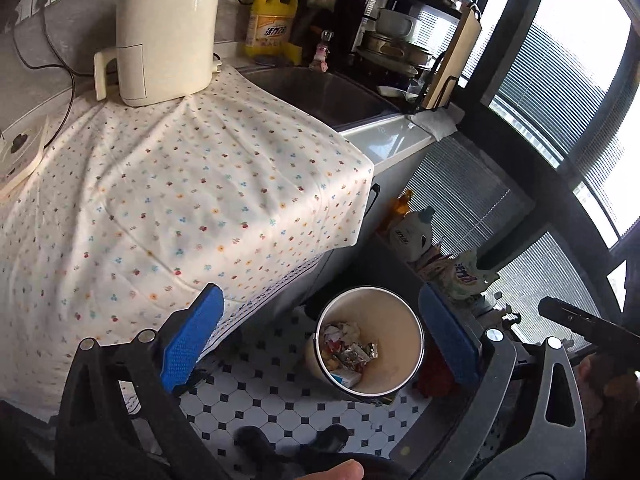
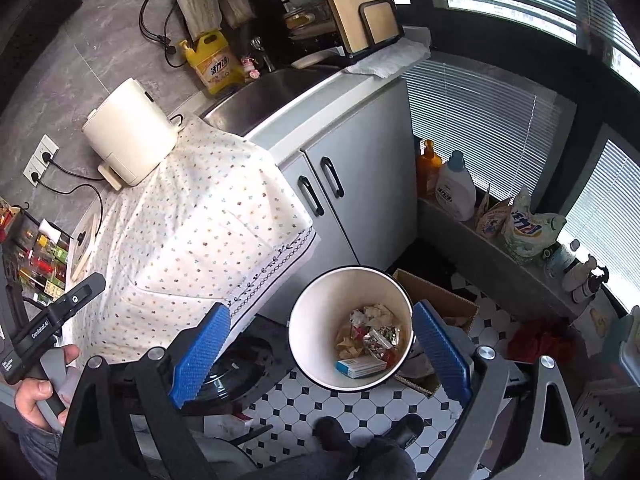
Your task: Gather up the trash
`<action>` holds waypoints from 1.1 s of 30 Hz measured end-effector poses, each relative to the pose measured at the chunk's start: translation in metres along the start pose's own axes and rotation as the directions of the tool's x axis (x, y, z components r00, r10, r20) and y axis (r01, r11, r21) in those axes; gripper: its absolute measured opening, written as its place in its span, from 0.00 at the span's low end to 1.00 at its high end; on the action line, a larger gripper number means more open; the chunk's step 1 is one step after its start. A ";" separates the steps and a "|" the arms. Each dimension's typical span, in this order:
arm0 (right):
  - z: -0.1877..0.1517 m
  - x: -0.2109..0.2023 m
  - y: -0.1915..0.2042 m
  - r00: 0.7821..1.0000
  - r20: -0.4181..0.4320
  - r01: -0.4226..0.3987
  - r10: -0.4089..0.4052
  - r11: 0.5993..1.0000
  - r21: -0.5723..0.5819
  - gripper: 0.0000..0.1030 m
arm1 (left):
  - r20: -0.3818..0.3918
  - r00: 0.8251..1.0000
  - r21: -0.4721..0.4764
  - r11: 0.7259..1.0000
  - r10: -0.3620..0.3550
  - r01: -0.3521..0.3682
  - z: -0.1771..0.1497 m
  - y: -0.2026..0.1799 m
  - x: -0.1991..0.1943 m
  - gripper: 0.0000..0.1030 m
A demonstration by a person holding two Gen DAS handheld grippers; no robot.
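Above the bin, both tongs hang released and empty: the left tongs (image 1: 320, 336) and the right tongs (image 2: 322, 354) each show their blue pads (image 2: 200, 356) spread wide, with nothing between them. Framed between the pads in either view, the white trash bin (image 2: 316, 308) stands on the black-and-white tiled floor (image 2: 304, 404), just beside the bench's hanging cloth edge. Inside the bin lies the collected trash (image 2: 370, 336): crumpled wrappers, paper scraps and a small blue-and-white box (image 2: 360, 367). Beside the bin, the floral cloth (image 1: 168, 200) covers the bench; no loose trash is visible on it. Farther from the bin, at the back of the bench, sit a cream appliance (image 1: 168, 36) and a yellow detergent jug (image 1: 272, 20), with the sink (image 1: 320, 92) alongside. Judged step: a drop into the bin appears complete. The next move calls for searching bench and floor for any remaining litter, then closing one set of tongs on it.
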State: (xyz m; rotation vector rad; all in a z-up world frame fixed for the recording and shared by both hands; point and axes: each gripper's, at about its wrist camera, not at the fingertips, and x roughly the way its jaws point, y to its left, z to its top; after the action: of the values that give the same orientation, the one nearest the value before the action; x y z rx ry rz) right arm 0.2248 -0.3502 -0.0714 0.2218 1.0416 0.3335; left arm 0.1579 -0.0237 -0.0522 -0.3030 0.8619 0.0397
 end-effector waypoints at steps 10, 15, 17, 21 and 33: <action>0.010 -0.044 0.078 0.996 0.086 -0.011 0.010 1.000 0.014 0.92 | 0.073 0.997 0.045 0.998 0.029 -0.033 0.014 0.052 -0.077 0.94; 0.004 -0.066 0.112 0.993 0.116 -0.023 0.027 0.999 -0.041 0.92 | 0.143 0.989 0.012 0.999 0.049 -0.051 0.010 0.065 -0.117 0.94; 0.000 -0.074 0.123 0.991 0.115 -0.062 0.069 0.996 -0.064 0.92 | 0.174 0.983 0.003 0.998 0.057 -0.058 0.008 0.067 -0.134 0.94; -0.009 -0.090 0.143 0.984 0.141 -0.096 0.113 0.988 -0.119 0.92 | 0.241 0.966 -0.018 0.996 0.088 -0.086 -0.003 0.067 -0.168 0.94; -0.064 -0.138 0.167 0.968 0.224 -0.064 0.112 0.975 -0.212 0.92 | 0.335 0.928 -0.086 0.986 0.164 -0.144 -0.063 0.058 -0.239 0.94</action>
State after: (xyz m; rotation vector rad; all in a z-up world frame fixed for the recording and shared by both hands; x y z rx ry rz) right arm 0.0773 -0.2450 0.0645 0.1198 0.7589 0.4801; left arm -0.0538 0.0352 0.0753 -0.2736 0.5370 0.2585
